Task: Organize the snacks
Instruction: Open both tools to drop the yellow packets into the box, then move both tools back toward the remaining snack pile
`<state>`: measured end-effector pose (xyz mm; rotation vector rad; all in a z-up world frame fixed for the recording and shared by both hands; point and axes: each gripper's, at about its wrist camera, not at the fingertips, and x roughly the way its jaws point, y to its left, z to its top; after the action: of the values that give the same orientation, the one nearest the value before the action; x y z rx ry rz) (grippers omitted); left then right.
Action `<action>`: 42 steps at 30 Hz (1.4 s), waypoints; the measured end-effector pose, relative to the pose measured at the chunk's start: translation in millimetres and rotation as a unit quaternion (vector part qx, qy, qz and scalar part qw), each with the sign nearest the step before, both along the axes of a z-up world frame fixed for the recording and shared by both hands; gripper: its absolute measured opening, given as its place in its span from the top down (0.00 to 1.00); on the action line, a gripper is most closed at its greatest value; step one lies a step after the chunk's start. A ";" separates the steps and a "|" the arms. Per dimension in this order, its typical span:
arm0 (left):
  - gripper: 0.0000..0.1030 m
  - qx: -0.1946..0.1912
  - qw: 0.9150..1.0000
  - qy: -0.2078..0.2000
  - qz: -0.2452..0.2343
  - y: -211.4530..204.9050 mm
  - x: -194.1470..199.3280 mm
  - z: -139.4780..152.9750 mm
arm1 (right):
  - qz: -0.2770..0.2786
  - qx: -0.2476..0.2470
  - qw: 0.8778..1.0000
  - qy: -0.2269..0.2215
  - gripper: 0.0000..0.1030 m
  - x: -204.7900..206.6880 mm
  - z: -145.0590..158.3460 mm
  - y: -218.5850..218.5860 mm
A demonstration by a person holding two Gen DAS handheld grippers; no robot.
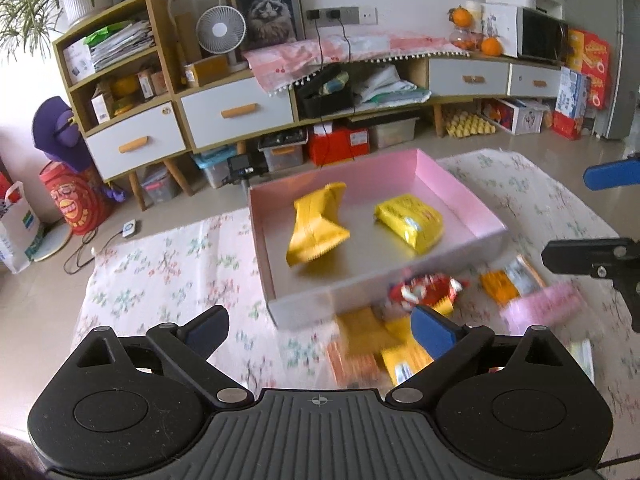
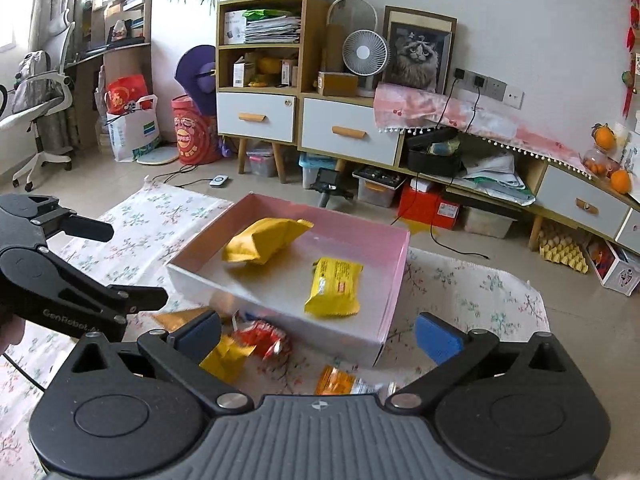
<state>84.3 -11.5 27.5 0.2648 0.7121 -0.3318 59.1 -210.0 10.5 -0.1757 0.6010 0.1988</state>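
A pink box [image 1: 460, 184] [image 2: 394, 276] sits on a floral cloth and holds two yellow snack packets [image 1: 316, 226] [image 1: 412, 220], also in the right wrist view [image 2: 264, 240] [image 2: 336, 286]. Loose snacks lie in front of it: a red packet [image 1: 424, 290] [image 2: 262, 338], yellow and orange packets [image 1: 372, 344] [image 2: 226, 358] [image 2: 336, 380], and a pink packet [image 1: 540, 306]. My left gripper [image 1: 320, 330] is open and empty above the loose pile. My right gripper [image 2: 320, 334] is open and empty above the box's near edge. Each gripper shows at the edge of the other's view.
The floral cloth [image 1: 168, 272] covers the floor. Behind the box stand a low cabinet with white drawers [image 1: 236, 112], storage bins [image 1: 280, 152], a small camera on a stand [image 1: 244, 168] and a trailing cable [image 2: 440, 236]. An office chair [image 2: 36, 112] stands at far left.
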 end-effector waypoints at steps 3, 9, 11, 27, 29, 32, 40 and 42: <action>0.04 0.009 1.000 -0.008 -0.003 2.5 -16.5 -1.8 | 0.004 0.004 1.000 -0.001 0.14 -10.6 -2.4 2.8; 0.04 -0.004 0.999 -0.040 0.010 14.3 -35.3 -6.5 | -0.008 0.023 0.999 -0.022 0.14 -29.0 -8.5 -0.4; 0.04 -0.001 0.999 -0.042 0.009 15.2 -34.7 -5.9 | -0.016 0.044 0.999 -0.021 0.14 -29.4 -12.5 -6.4; 0.04 -0.030 0.996 -0.086 0.023 18.7 -9.2 23.1 | -0.005 0.057 0.996 -0.065 0.14 -15.7 10.8 -0.9; 0.04 -0.029 0.996 -0.078 0.020 18.8 -9.1 22.1 | -0.004 0.060 0.996 -0.061 0.14 -14.4 10.8 -1.9; 0.04 -0.029 0.998 -0.060 0.008 20.3 -13.5 20.6 | 0.002 0.062 0.997 -0.051 0.14 -16.1 9.1 -2.0; 0.04 -0.030 0.999 0.001 -0.030 29.0 -42.7 8.9 | 0.050 0.049 0.998 -0.007 0.14 -35.0 1.6 0.0; 0.04 -0.033 0.998 0.017 -0.040 32.8 -53.0 5.3 | 0.060 0.047 0.997 0.014 0.14 -40.7 -3.0 0.2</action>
<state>31.3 21.2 32.7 0.2259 0.7244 -0.4370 18.4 -209.8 7.5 -0.1184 0.6090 0.3462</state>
